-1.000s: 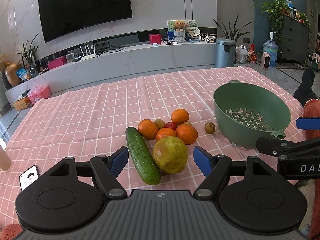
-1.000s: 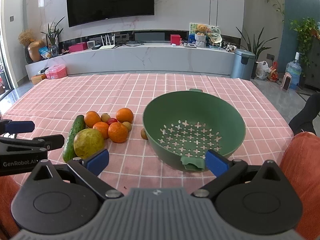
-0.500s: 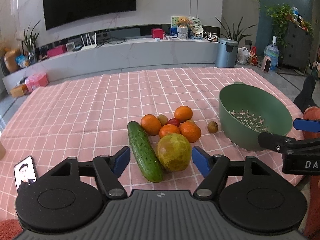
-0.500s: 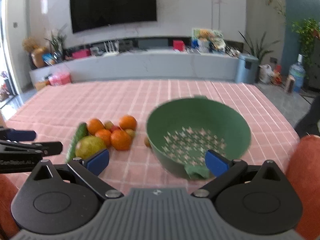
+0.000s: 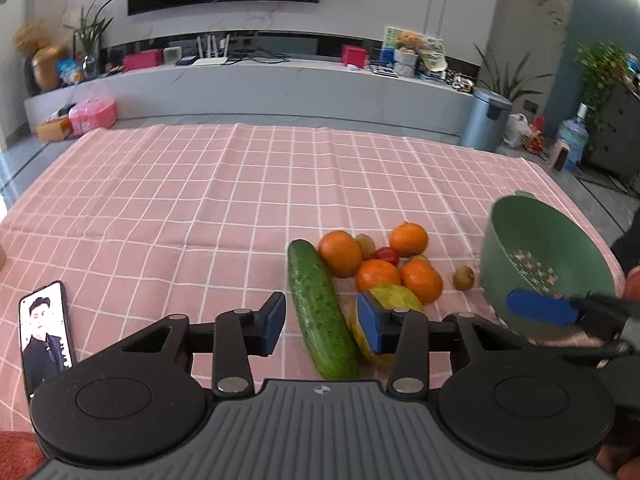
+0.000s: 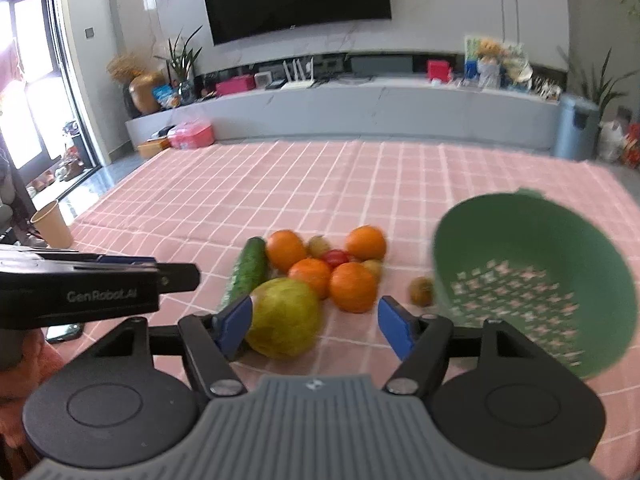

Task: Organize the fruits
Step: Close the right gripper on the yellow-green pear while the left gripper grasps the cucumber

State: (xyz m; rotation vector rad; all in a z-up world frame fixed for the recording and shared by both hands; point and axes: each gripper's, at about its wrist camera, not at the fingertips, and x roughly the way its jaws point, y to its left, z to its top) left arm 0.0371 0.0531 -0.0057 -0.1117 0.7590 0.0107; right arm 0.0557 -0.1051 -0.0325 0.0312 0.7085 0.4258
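A pile of fruit lies on the pink checked cloth: a cucumber [image 5: 320, 312], a big yellow-green fruit [image 6: 284, 322], several oranges [image 5: 340, 253], a small red fruit [image 5: 387, 255] and a brown kiwi [image 5: 463, 278]. A green colander [image 5: 540, 256] stands to the right of them. My left gripper [image 5: 322, 322] is open, its fingers on either side of the cucumber. My right gripper [image 6: 314, 322] is open and empty, close behind the yellow-green fruit, with the colander [image 6: 536, 276] to its right.
A phone [image 5: 44, 332] lies on the cloth at the near left. A paper cup [image 6: 52, 224] stands at the table's left edge. A TV unit runs along the far wall, with a bin [image 5: 486, 120] beside it.
Both grippers have swung left. The left one now straddles the cucumber instead of the cucumber and the big fruit. The right one has turned from the colander to the fruit pile.
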